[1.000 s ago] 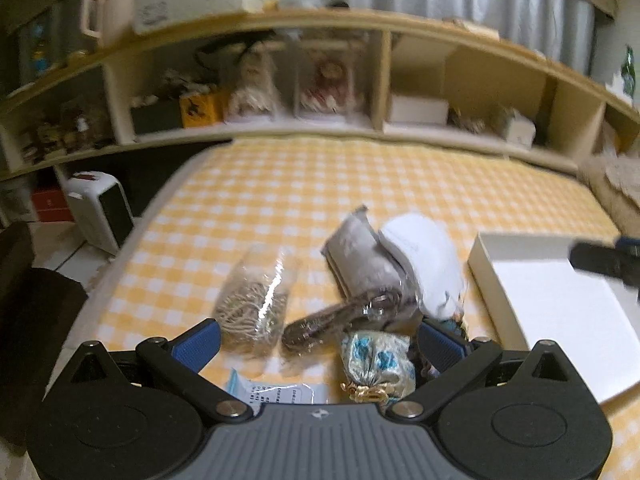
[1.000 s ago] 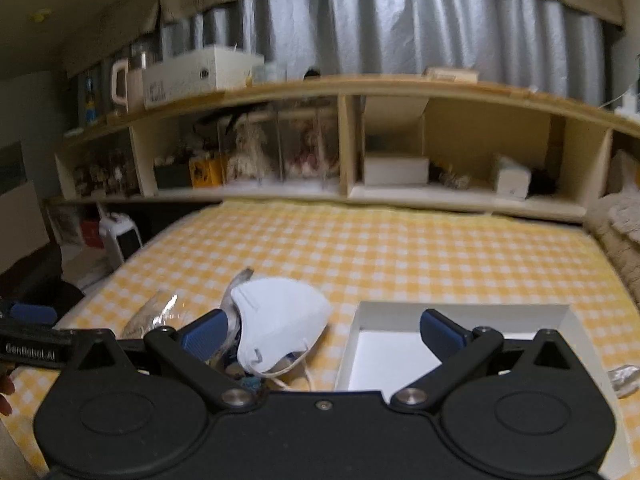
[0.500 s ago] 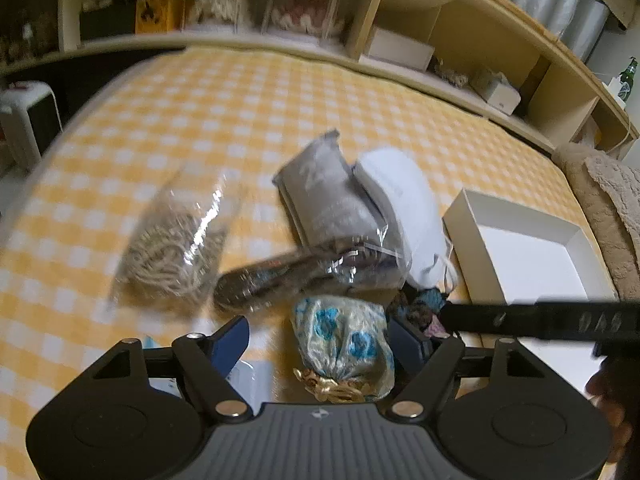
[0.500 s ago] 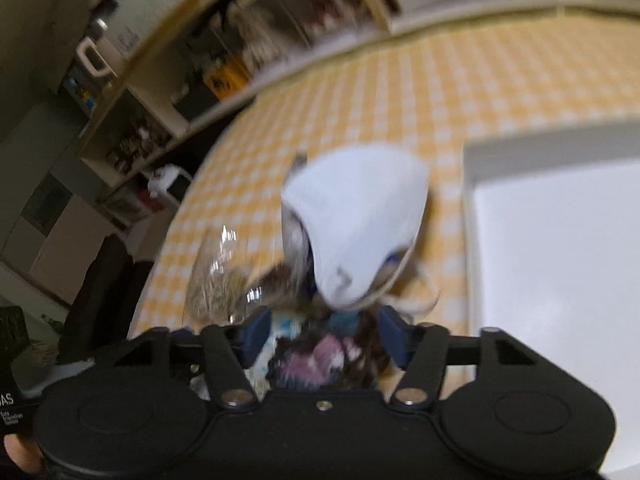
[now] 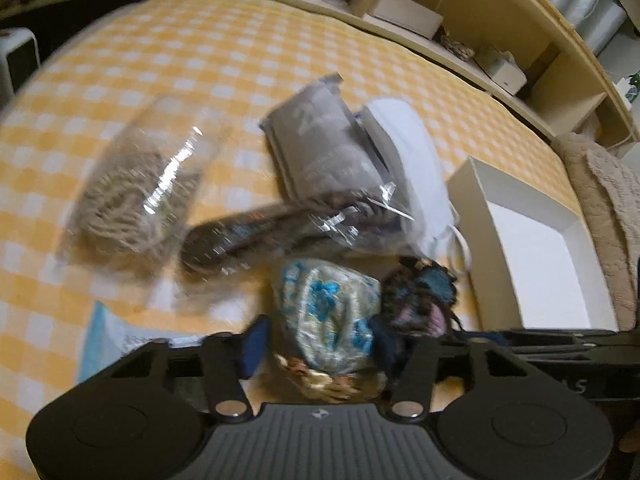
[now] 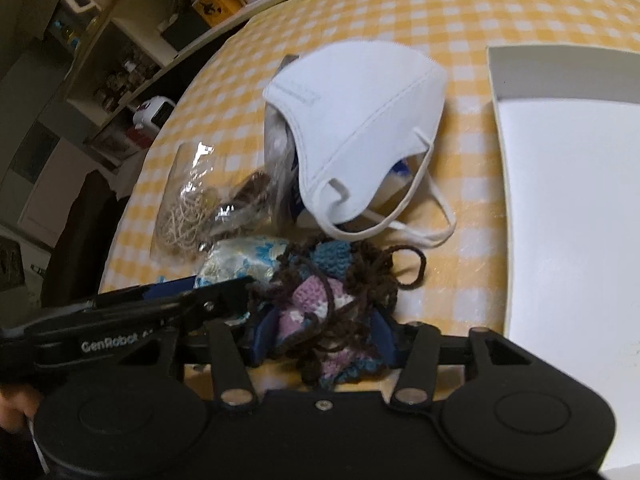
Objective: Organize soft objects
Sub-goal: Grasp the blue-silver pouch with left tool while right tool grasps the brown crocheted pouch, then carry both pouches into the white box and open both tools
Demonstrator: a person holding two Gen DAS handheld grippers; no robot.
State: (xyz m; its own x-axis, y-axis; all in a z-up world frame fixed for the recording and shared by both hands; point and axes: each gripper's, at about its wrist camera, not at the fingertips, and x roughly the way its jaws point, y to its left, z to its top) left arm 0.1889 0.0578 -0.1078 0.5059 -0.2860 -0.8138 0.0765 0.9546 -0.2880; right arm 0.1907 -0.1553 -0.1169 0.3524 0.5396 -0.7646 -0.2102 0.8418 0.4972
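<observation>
Left tongs [image 5: 320, 344] have just been closing, pads against the blue-flowered pouch [image 5: 332, 316]. Right tongs [image 6: 320, 336] likewise closing, clamped on the crocheted yarn piece [image 6: 320, 300]; pads partly hidden. White mask [image 6: 360, 120] overlaps blurred packets beside the white box [image 6: 560, 200].

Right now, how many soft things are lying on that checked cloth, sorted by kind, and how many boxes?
Clear-wrapped packets: 3 (beige cord, grey cloth, dark braid)
Face masks: 1, white
Brocade pouches: 1, blue-flowered
Crochet pieces: 1, blue and pink
White boxes: 1
Total: 7
A pale blue packet at the left view's lower edge is too hidden to count.
</observation>
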